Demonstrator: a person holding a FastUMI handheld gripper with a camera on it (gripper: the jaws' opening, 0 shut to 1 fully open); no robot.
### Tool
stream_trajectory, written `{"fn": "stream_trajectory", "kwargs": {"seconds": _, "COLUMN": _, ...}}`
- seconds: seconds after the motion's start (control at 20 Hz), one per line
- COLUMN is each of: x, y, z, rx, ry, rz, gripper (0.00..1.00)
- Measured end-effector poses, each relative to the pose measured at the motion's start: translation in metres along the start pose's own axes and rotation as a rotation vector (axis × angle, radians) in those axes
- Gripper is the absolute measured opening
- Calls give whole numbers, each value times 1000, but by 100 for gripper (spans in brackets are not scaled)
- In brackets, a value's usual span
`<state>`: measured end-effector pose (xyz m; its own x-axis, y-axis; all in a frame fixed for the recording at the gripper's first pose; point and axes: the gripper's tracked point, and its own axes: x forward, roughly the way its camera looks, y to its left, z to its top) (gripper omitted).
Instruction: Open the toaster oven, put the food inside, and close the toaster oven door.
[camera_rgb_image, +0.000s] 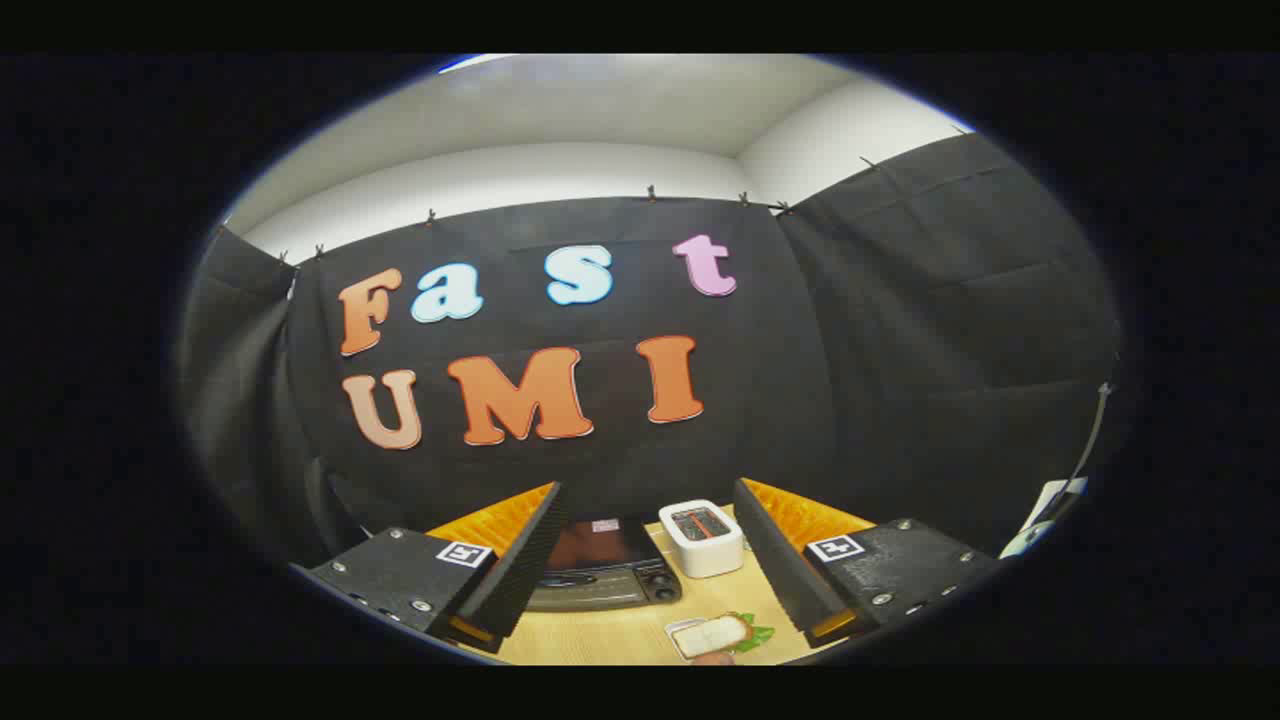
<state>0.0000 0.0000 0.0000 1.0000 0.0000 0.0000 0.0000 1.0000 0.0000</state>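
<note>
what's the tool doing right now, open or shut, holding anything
Tool: open, holding nothing; fingers spread wide above the table, with the toaster oven and sandwich ahead between them.

A staged recording booth is shown: black cloth (900, 300) is clipped up as walls below a white ceiling (600, 100), and kitchen appliances are set on a wooden table (600, 635).
</note>
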Motion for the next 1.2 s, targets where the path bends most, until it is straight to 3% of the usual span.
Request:
{"fn": "stream_trajectory", "kwargs": {"seconds": 0.25, "x": 8, "y": 25, "z": 8, "rx": -76, "ry": 33, "rz": 67, "gripper": 99}}
{"fn": "stream_trajectory", "kwargs": {"seconds": 0.5, "x": 15, "y": 29, "z": 11, "rx": -17, "ry": 51, "rz": 112, "gripper": 99}}
{"fn": "stream_trajectory", "kwargs": {"seconds": 0.85, "x": 16, "y": 19, "z": 16, "rx": -44, "ry": -32, "rz": 44, "gripper": 99}}
{"fn": "stream_trajectory", "kwargs": {"seconds": 1.2, "x": 35, "y": 38, "z": -41, "rx": -53, "ry": 1, "rz": 53, "gripper": 99}}
